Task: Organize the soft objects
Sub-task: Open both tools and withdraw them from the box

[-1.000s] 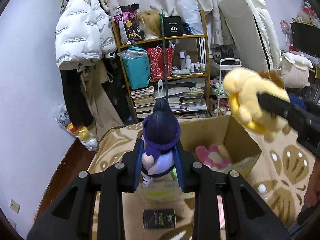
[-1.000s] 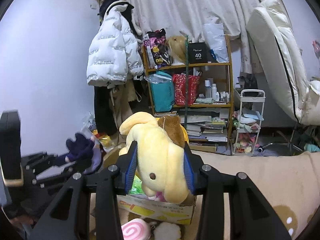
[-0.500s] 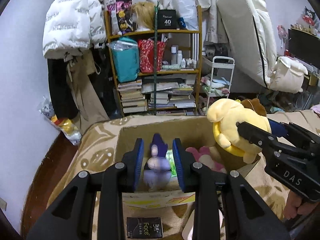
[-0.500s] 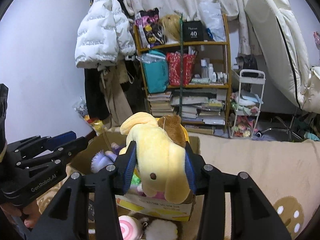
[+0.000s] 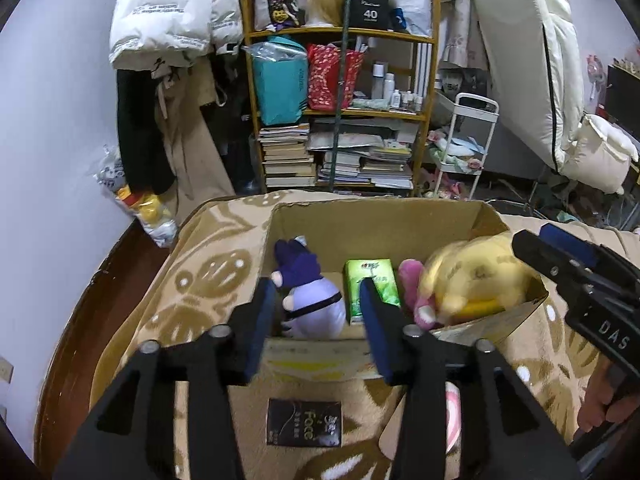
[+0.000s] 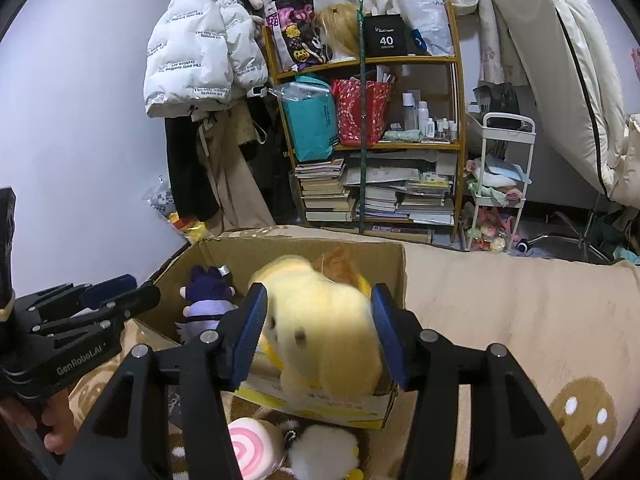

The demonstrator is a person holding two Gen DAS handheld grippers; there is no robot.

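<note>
A cardboard box (image 5: 372,222) (image 6: 304,250) stands on the beige patterned blanket. A purple plush doll (image 5: 308,300) (image 6: 206,300) lies inside it at the left. My left gripper (image 5: 318,312) is open just above the box's near wall, the doll loose beyond its fingers. A yellow plush dog (image 6: 320,324) (image 5: 472,280), blurred by motion, drops into the box's right side. My right gripper (image 6: 320,324) is open around it, jaws spread wider than the dog. A pink plush (image 5: 412,284) and a green tissue pack (image 5: 372,284) lie in the box.
A pink swirl roll plush (image 6: 250,450) and a white fluffy plush (image 6: 324,452) lie on the blanket before the box. A black packet (image 5: 305,422) lies near me. A cluttered wooden shelf (image 5: 340,112), white cart (image 5: 466,148) and hanging coats stand behind.
My left gripper opened and let the purple doll drop into the box. My right gripper lowered over the box and opened, releasing the yellow dog, which is falling in.
</note>
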